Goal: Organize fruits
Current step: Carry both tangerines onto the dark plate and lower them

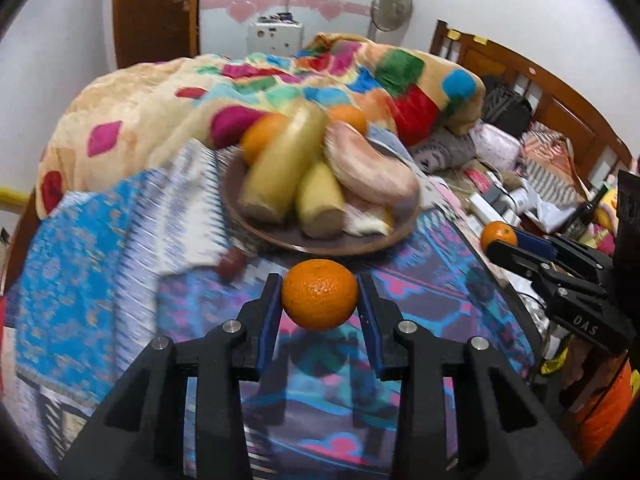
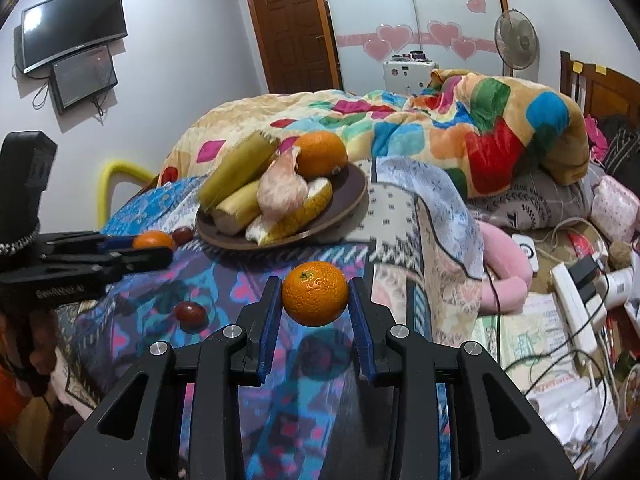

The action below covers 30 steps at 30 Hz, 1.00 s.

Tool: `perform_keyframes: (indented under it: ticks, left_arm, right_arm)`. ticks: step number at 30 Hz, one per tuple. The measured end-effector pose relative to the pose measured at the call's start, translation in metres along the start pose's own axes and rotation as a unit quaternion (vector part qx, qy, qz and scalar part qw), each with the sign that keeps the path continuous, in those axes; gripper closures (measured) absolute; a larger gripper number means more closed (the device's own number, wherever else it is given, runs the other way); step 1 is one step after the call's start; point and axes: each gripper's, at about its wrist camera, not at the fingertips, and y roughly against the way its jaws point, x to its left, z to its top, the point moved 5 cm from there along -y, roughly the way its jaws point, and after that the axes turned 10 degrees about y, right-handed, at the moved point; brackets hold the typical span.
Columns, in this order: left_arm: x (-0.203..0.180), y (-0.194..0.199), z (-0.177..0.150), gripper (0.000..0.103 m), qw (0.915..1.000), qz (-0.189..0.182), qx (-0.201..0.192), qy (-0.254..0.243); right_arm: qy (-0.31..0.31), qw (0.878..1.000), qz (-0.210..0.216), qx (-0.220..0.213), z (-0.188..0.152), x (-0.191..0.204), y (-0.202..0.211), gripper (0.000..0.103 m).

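Our left gripper [image 1: 319, 294] pinches one dimpled round mandarin [image 1: 319, 296], our right gripper [image 2: 314, 295] another mandarin [image 2: 315, 294], both above patterned cloth [image 2: 280, 420] short of the brown plate's rim [image 2: 320, 228].

So the right gripper [image 2: 316, 294] has a small orange [image 2: 315, 293] clamped between its blue pads, held up off the patterned bedspread [image 2: 224, 292]. Over by the left edge the left gripper [image 2: 154, 246] is closed on another small orange [image 2: 152, 240]. Further back on the bed sits a brown plate [image 2: 352, 196] with corn cobs [image 2: 236, 168], a big orange [image 2: 321, 154] and some pale pink fruit. A dark red fruit [image 2: 189, 312] lies loose on the bedspread, near the right gripper's left finger.
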Motion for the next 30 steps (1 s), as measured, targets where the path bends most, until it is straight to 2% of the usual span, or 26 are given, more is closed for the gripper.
perform_keyframes:
  ticks: [7,15,24,30]
  left_arm:
    - [0.03,-0.001,0.038,0.066,0.9992,0.03,-0.025,-0.002]
    - [0.047,-0.036,0.073,0.066,0.9989,0.042,-0.02,0.001]
    - [0.046,-0.066,0.092,0.066,0.9992,0.039,-0.003,0.002]
    - [0.044,-0.076,0.097,0.066,0.999,0.044,0.003,-0.001]
  right_arm:
    - [0.007,1.0,-0.007,-0.005,0.028,-0.008,-0.021,0.072]
    - [0.027,0.999,-0.023,-0.004,0.056,-0.016,-0.046,0.072]
    - [0.034,0.999,-0.022,0.028,0.067,-0.019,-0.085,0.072]
    - [0.027,0.999,-0.019,0.037,0.07,-0.018,-0.096,0.072]
